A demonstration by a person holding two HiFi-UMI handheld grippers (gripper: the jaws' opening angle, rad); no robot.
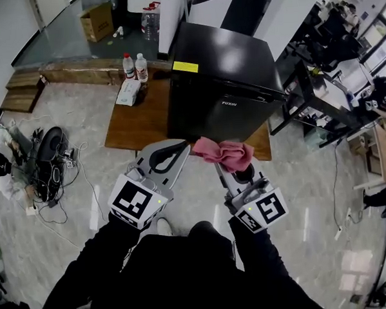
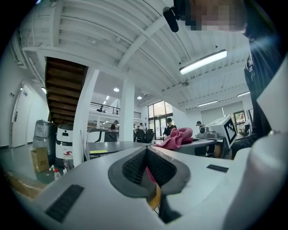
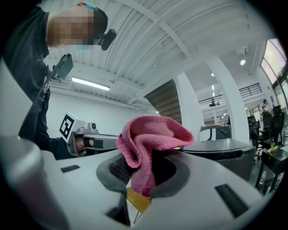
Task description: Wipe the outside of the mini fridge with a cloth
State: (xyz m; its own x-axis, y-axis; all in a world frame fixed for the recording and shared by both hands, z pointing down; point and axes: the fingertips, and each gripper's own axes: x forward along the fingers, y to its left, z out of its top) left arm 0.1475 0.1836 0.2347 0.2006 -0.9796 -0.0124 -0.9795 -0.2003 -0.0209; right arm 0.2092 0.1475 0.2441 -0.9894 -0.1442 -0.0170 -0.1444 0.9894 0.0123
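Observation:
The black mini fridge [image 1: 221, 78] stands on a low wooden platform [image 1: 136, 124], its front facing me. A crumpled pink cloth [image 1: 224, 153] hangs just in front of the fridge's lower front edge, with my right gripper [image 1: 231, 165] shut on it. The right gripper view shows the cloth [image 3: 150, 143] bunched up out of the jaws, with the fridge [image 3: 225, 150] to the right. My left gripper [image 1: 178, 147] is beside it on the left, shut and empty, near the fridge's lower left corner. From the left gripper view the cloth [image 2: 177, 137] shows on the right.
Two water bottles [image 1: 135, 66] and a tissue pack [image 1: 128, 92] sit on the platform left of the fridge. Cables and black gear [image 1: 48, 158] lie on the floor at left. A black table frame [image 1: 306, 99] stands right of the fridge. A cardboard box [image 1: 97, 21] is far behind.

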